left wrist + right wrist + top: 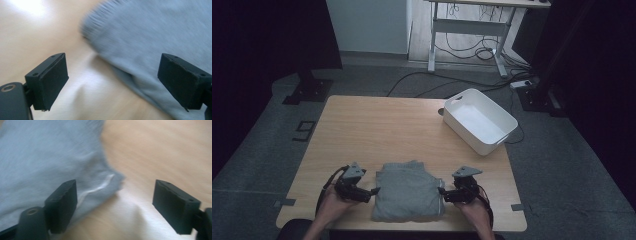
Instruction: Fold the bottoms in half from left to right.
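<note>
grey garment [408, 192] lies folded at the bench's [377, 125] near edge, left tool [376, 190] and right tool [441, 192] flanking it, both spread and pinching nothing (folding looks done); the white bin [479, 120] waits, well apart.

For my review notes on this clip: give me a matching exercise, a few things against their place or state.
Things:
1. grey folded garment
2. white bin
3. left tongs
4. right tongs

Places or states:
A. far right part of the table, nothing inside
B. open, at the garment's left edge
C. near edge of the table, between both tongs
D. open, at the garment's right edge

Pairs: 1-C, 2-A, 3-B, 4-D
</note>
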### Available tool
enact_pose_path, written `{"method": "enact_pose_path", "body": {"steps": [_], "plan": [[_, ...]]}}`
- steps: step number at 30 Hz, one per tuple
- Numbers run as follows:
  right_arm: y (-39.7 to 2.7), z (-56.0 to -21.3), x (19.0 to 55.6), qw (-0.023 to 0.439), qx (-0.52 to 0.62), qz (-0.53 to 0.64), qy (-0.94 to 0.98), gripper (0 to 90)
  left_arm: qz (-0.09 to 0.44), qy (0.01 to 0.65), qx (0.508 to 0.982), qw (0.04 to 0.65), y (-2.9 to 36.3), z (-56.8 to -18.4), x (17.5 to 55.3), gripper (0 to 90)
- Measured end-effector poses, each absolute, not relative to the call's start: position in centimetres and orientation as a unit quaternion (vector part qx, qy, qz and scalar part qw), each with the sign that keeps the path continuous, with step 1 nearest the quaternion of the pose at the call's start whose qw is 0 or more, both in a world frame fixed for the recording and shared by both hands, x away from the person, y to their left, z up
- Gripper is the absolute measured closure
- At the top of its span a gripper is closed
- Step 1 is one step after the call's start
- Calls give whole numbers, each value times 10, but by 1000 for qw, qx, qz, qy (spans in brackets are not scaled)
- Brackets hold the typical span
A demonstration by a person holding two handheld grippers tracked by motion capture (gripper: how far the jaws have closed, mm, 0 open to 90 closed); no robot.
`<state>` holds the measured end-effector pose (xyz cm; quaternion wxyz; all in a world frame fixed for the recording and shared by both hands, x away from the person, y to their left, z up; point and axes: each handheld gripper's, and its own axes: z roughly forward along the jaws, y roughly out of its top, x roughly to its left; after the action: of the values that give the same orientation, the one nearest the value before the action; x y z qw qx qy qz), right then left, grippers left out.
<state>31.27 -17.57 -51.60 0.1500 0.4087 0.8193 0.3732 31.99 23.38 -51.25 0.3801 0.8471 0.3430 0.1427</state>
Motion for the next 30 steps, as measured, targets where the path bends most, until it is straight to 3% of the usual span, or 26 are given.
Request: {"method": "enact_pose_path", "body": {"steps": [11, 19, 30], "plan": [[-217, -542, 326, 199, 468, 320, 800, 45, 179, 376, 858, 300, 253, -544, 338, 20], [-221, -555, 327, 190, 471, 327, 797, 0, 148, 401, 846, 318, 260, -548, 344, 0], [-222, -557, 327, 194, 469, 335, 793, 0, 148, 403, 846, 317, 261, -548, 343, 0]]}}
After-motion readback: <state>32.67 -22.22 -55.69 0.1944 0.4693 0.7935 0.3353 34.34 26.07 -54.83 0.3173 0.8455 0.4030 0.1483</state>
